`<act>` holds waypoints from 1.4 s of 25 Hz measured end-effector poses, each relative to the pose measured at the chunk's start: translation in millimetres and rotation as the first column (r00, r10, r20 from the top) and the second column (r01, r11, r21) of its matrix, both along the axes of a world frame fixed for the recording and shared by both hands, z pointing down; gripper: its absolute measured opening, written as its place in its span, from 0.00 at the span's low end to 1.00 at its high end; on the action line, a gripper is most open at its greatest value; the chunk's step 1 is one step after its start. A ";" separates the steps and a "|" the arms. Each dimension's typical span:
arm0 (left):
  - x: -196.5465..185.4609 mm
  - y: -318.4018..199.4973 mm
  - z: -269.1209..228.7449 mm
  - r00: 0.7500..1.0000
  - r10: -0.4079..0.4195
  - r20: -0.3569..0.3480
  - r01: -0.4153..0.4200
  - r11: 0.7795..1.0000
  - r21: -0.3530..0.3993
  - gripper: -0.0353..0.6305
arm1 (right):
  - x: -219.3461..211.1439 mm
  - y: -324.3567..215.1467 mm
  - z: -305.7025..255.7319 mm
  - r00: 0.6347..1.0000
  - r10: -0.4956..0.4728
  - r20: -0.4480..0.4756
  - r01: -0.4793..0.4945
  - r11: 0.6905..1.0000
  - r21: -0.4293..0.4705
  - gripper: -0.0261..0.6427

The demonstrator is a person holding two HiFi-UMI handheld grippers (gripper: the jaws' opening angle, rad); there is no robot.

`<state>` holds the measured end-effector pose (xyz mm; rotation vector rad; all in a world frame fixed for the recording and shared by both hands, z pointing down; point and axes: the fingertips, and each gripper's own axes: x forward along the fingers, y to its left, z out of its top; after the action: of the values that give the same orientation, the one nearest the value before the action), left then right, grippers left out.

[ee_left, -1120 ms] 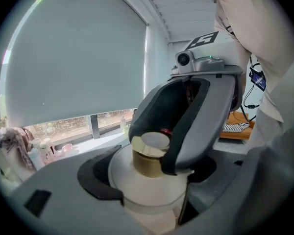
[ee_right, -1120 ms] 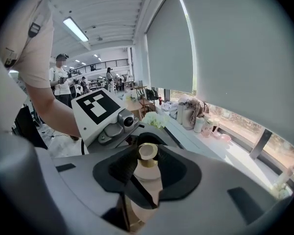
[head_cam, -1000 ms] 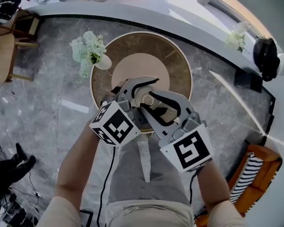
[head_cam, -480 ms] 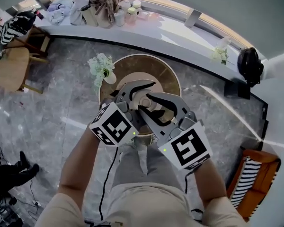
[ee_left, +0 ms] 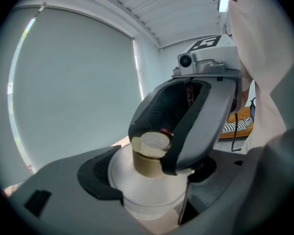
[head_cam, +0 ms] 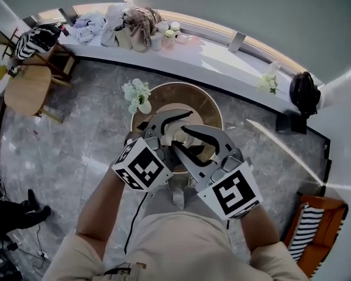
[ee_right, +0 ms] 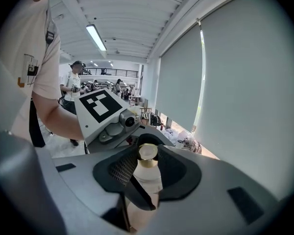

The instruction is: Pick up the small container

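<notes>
- Frosted white plastic with a gold collar and a pale cap: the small container (head_cam: 179, 135) is off the table, held in the air between the two grippers, above the near edge of the round table (head_cam: 215, 106).
- The left gripper (head_cam: 172, 127) is clenched on the small container. In the left gripper view its two dark jaws press on either side of the wide white body (ee_left: 146, 182).
- The right gripper (head_cam: 181, 138) comes in from the opposite side and is also clamped on the container. In the right gripper view its mesh-lined pads (ee_right: 118, 166) close in on the upper part just under the gold collar (ee_right: 147, 153).
- From the left gripper view the right gripper's jaws wrap round the collar and cap, directly above the left gripper's hold, so the two grips sit one over the other on the same container.
- Both marker cubes face up toward the head camera, the left one (head_cam: 143, 164) just beside the right one (head_cam: 233, 192), with the person's forearms running back from them.
- A bunch of white flowers (head_cam: 136, 92) stands at the table's far left edge.
- Beyond the table a long pale ledge (head_cam: 222, 57) curves along the wall, with bags and bottles piled at its left end.
</notes>
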<state>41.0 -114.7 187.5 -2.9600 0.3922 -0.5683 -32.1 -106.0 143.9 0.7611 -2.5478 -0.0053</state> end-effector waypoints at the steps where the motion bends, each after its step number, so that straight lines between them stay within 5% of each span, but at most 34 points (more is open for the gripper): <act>1: -1.0 5.0 -4.5 1.000 -0.002 0.001 0.002 1.000 0.004 0.59 | -0.8 5.3 -4.4 1.000 -0.002 0.001 0.002 1.000 0.004 0.22; 16: -9.3 53.5 -7.7 0.999 -0.041 0.013 0.042 0.999 -0.033 0.59 | -8.2 55.2 -8.9 0.999 -0.047 0.014 0.047 0.998 -0.038 0.22; 35: -9.2 55.8 0.4 0.998 -0.048 0.029 0.049 0.998 -0.046 0.59 | -7.9 57.3 -1.8 0.998 -0.058 0.017 0.058 0.997 -0.059 0.22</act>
<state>31.8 -58.9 187.8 -2.9905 0.4554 -0.6324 -40.0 -48.7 142.1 0.6668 -2.5717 0.0572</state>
